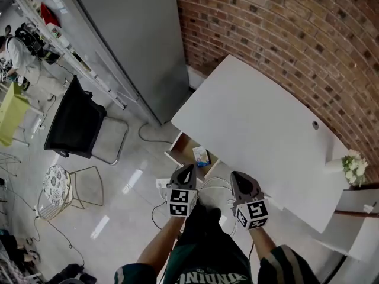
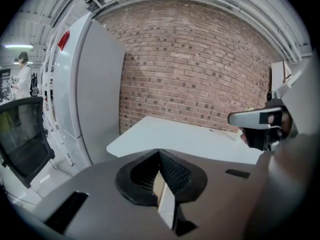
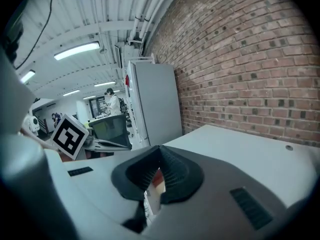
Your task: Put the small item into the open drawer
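The small item (image 1: 201, 155) lies inside the open drawer (image 1: 183, 147), which juts out under the white table's (image 1: 254, 135) left edge. Near it, the left gripper (image 1: 188, 169) and right gripper (image 1: 235, 177) hover side by side, each with its jaws pressed together on nothing.

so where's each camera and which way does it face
head view: on the person's head, steeply down at table, open drawer, floor; forearms, left gripper, right gripper show.
left gripper view: on left gripper, over shut jaws toward brick wall; right gripper at right.
right gripper view: on right gripper, toward that wall; left gripper's cube at left.
shared: all see the table.
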